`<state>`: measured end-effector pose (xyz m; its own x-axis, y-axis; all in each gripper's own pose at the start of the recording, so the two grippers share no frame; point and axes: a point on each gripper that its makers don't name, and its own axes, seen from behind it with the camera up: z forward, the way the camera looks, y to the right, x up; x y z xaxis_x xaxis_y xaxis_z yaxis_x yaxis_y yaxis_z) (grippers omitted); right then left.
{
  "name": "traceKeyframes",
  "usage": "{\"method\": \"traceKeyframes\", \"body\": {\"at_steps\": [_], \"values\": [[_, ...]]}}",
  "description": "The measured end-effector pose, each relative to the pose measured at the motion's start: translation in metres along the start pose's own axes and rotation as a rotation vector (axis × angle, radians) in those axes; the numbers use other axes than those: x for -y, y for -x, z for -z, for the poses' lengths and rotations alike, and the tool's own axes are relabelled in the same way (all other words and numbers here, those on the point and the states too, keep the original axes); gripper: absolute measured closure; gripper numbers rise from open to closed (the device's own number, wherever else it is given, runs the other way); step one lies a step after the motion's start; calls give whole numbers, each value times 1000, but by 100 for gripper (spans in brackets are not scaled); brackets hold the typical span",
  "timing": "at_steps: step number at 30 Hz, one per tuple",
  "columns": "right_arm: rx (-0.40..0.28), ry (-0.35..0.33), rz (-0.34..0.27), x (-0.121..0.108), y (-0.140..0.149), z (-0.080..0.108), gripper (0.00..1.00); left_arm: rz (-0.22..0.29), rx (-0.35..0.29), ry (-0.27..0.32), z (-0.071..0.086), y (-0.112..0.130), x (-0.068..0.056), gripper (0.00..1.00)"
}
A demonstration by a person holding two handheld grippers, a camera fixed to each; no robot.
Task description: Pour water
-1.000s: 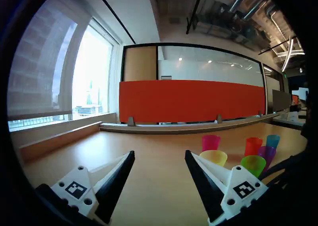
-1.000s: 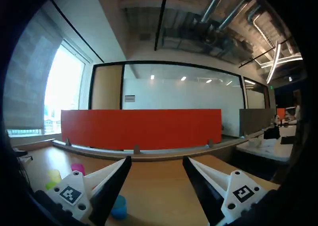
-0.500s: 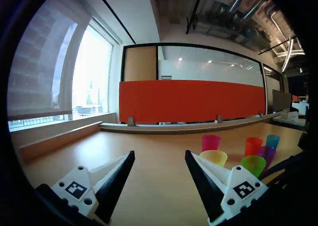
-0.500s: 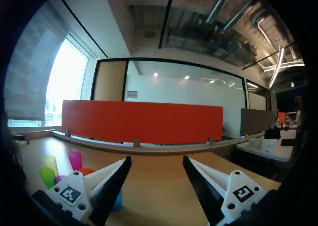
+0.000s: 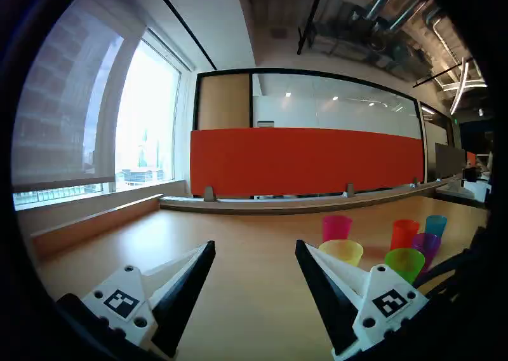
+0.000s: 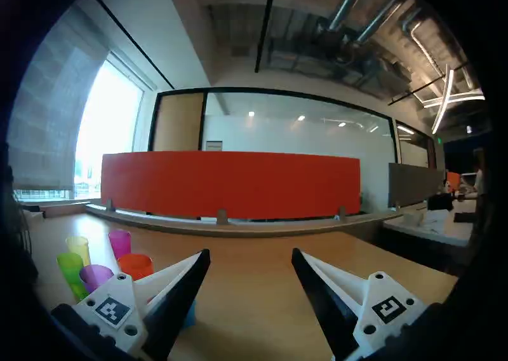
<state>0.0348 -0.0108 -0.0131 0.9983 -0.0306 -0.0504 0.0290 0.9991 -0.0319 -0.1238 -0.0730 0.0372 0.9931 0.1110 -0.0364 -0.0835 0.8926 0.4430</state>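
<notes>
Six small translucent cups upright on bench (image 5: 254,224), clustered right of left hand-held gripper (image 5: 254,245), which we see spread wide, empty: pink cup (image 5: 336,227), yellow cup (image 5: 341,252), green cup (image 5: 404,263), orange cup (image 5: 404,233), purple cup (image 5: 426,244), teal cup (image 5: 435,225). Right hand-held gripper (image 6: 249,253) likewise wide, empty.

Since a second ago the right gripper (image 6: 249,253) points more level: the coloured cups (image 6: 96,276) now stand in plain sight left of its left finger, and the blue cup (image 6: 190,313) is almost hidden behind it.
</notes>
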Motion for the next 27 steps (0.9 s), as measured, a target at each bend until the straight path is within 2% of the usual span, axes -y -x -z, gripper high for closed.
{"method": "traceKeyframes", "body": {"at_steps": [11, 17, 27], "values": [[19, -21, -22, 2, 14, -4, 0, -1, 1, 1, -2, 0, -2, 6], [28, -24, -3, 4, 23, -6, 0, -1, 2, 1, -2, -1, -3, 7], [53, -23, -27, 1, 29, -8, 0, -2, 2, 1, -3, -1, -2, 7]]}}
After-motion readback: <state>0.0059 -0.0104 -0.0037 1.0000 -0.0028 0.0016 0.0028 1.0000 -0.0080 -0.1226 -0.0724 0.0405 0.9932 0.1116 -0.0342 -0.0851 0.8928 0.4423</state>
